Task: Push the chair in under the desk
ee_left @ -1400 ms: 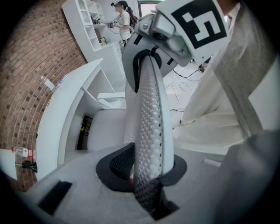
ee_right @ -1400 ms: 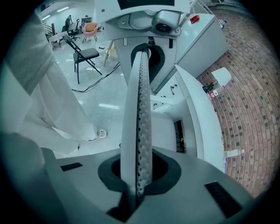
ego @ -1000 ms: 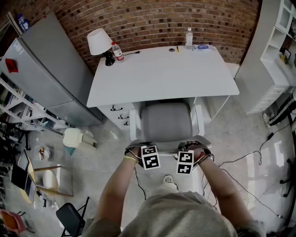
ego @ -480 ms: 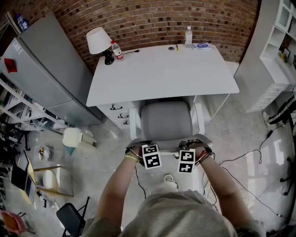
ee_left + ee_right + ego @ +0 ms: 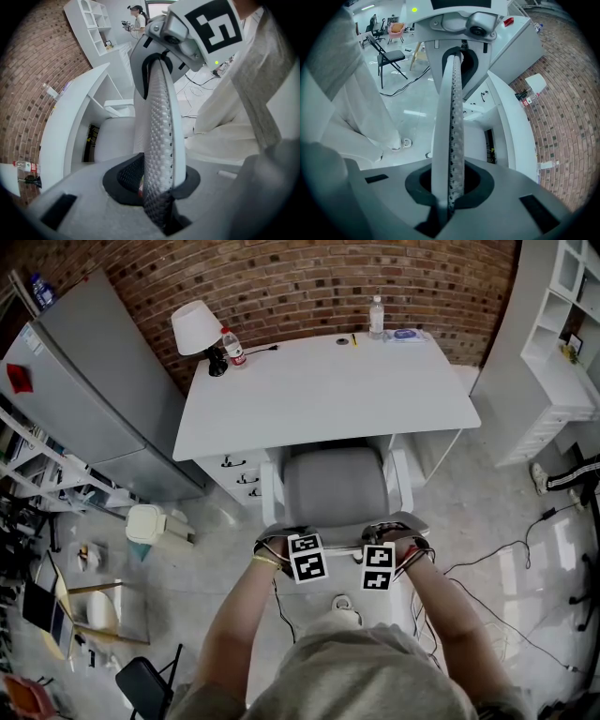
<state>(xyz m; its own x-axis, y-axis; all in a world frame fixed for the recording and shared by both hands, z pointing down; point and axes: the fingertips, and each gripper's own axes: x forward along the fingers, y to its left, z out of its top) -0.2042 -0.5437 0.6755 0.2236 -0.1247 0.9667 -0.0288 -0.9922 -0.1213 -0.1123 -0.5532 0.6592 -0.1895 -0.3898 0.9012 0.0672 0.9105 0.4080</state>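
Note:
The chair has a grey seat (image 5: 336, 486) and white armrests, with its front tucked a little under the white desk (image 5: 328, 390). Its backrest top edge (image 5: 339, 529) lies just in front of me. My left gripper (image 5: 296, 540) is shut on that edge at the left, and my right gripper (image 5: 381, 540) is shut on it at the right. In the left gripper view the mesh backrest (image 5: 159, 136) runs up from between the jaws of the left gripper (image 5: 157, 201). The right gripper view shows the thin backrest edge (image 5: 452, 117) pinched in the right gripper (image 5: 447, 197).
A lamp (image 5: 195, 324) and two bottles (image 5: 232, 346) (image 5: 376, 315) stand at the desk's far edge by the brick wall. White drawers (image 5: 234, 474) sit under the desk's left. A grey cabinet (image 5: 84, 381), a bin (image 5: 150, 521), white shelves (image 5: 553, 343) and floor cables (image 5: 487, 563) surround the chair.

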